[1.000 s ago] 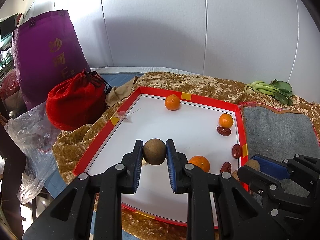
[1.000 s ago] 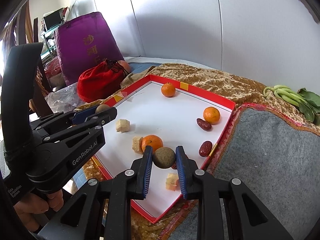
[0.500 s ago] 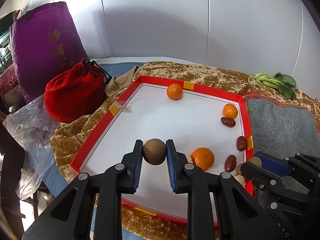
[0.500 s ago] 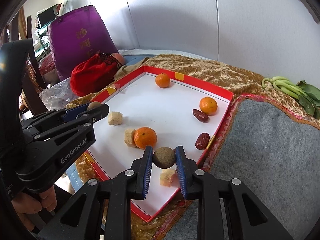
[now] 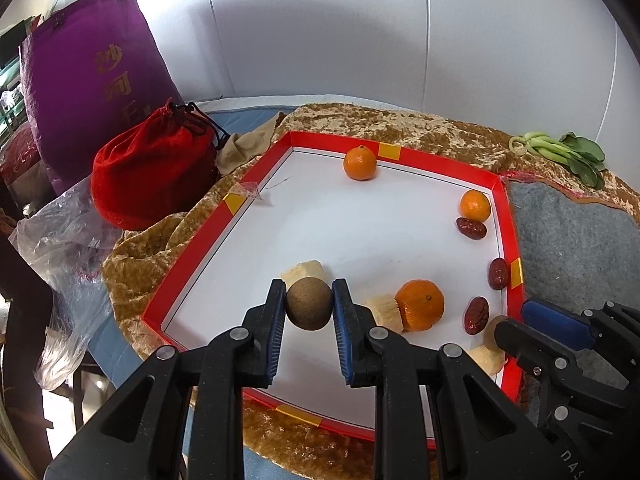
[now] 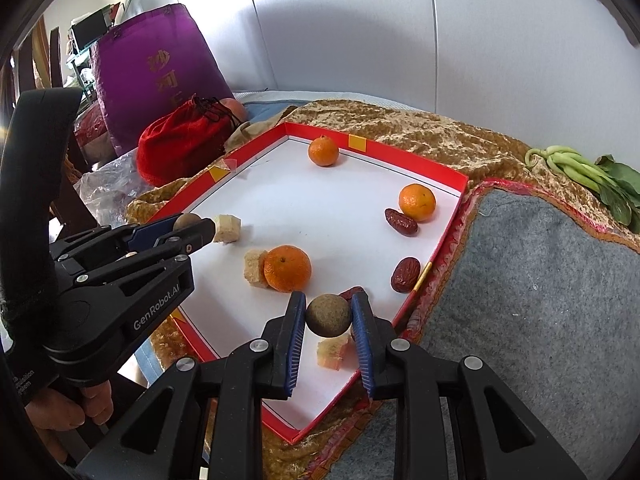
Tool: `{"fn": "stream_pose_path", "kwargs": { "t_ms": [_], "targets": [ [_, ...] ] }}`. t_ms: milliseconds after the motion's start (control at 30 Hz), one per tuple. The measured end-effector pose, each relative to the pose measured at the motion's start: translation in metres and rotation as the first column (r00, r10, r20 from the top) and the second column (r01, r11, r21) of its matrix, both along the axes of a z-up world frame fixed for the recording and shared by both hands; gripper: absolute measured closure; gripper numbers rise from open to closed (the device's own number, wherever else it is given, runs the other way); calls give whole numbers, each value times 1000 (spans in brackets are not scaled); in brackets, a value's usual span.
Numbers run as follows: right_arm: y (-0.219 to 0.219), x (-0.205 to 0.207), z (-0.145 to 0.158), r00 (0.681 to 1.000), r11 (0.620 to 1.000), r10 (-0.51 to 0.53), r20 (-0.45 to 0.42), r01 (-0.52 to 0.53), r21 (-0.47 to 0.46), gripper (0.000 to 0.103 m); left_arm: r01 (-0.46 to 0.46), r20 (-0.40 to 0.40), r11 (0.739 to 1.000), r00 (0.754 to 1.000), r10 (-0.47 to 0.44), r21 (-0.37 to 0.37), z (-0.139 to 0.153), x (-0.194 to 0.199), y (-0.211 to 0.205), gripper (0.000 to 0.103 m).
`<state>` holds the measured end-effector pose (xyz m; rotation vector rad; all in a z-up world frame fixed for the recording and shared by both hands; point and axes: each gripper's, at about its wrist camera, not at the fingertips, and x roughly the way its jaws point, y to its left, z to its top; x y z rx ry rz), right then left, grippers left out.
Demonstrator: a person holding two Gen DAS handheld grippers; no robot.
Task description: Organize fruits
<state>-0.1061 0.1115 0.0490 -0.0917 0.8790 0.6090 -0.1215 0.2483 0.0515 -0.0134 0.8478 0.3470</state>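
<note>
A red-rimmed tray (image 5: 240,200) with a white floor is seen on a gold cloth. In it, in the left wrist view, one mandarin (image 5: 360,163) is lying at 12 o'clock, a second mandarin (image 5: 475,206) at 2 o'clock touching a date (image 5: 472,228), and a third mandarin (image 5: 420,305) at 5 o'clock pressed against a pale chunk (image 5: 384,312). Two more dates (image 5: 498,274) are found along the 4 o'clock rim. A red pouch (image 5: 156,176) and a purple bag (image 5: 92,80) are standing outside the tray at 9 to 10 o'clock; their contents cannot be seen.

The left brown fruit (image 5: 309,307) is pinched between the pads of the left gripper (image 5: 309,292), above the tray's 7 o'clock part. The right brown fruit (image 6: 329,316) is pinched by the right gripper (image 6: 329,304) above the 5 o'clock corner; its jaws have just been opening slightly, with the fruit between the pads.

Compared with a second ago, both fruits have been kept clamped. A pale block (image 5: 306,270), then mostly covered by the left fruit, is now exposed at its 12 o'clock.

In the right wrist view, one date is largely hidden behind the right fruit, and the greens (image 6: 592,176) are cut off at 3 o'clock.
</note>
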Motion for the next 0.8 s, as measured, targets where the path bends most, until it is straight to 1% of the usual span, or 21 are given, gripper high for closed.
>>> {"fn": "stream_pose_path", "kwargs": {
  "t_ms": [133, 200, 233, 267, 400, 467, 500, 567, 600, 667, 733, 800],
  "targets": [
    [-2, 0, 1, 1000, 1000, -10, 1, 10, 3, 76, -12, 1, 1000, 1000, 12, 1, 0, 1, 3, 81],
    [-2, 0, 2, 1000, 1000, -13, 1, 13, 9, 76, -21, 3, 1000, 1000, 21, 3, 1, 0, 3, 73],
    [-3, 0, 4, 1000, 1000, -17, 4, 17, 13, 76, -28, 8, 1000, 1000, 28, 7, 2, -1, 4, 64],
    [-4, 0, 5, 1000, 1000, -20, 6, 20, 17, 76, -36, 18, 999, 999, 36, 17, 3, -2, 4, 58],
    [-9, 2, 10, 999, 999, -36, 13, 36, 35, 76, -57, 69, 996, 996, 52, 64, 13, -6, 1, 48],
    [-10, 2, 11, 999, 998, -45, 13, 44, 42, 74, -59, 95, 994, 994, 50, 93, 17, -8, -1, 39],
    [-11, 3, 11, 999, 998, -48, 14, 47, 43, 74, -61, 104, 993, 993, 50, 103, 19, -9, -2, 36],
    [-12, 3, 13, 998, 997, -55, 16, 54, 48, 72, -67, 122, 991, 991, 53, 118, 22, -10, -4, 28],
    [-13, 3, 14, 998, 997, -58, 20, 56, 52, 71, -71, 130, 990, 990, 55, 124, 24, -11, -4, 27],
    [-15, 2, 19, 997, 997, -63, 39, 60, 54, 69, -78, 143, 988, 988, 59, 133, 28, -12, -5, 20],
    [-17, 0, 24, 996, 996, -69, 55, 66, 57, 61, -83, 149, 986, 987, 61, 144, 31, -13, -6, 20],
    [-23, -1, 29, 994, 994, -85, 67, 80, 70, 57, -89, 146, 985, 987, 66, 151, 34, -14, -8, 20]
  ]
}}
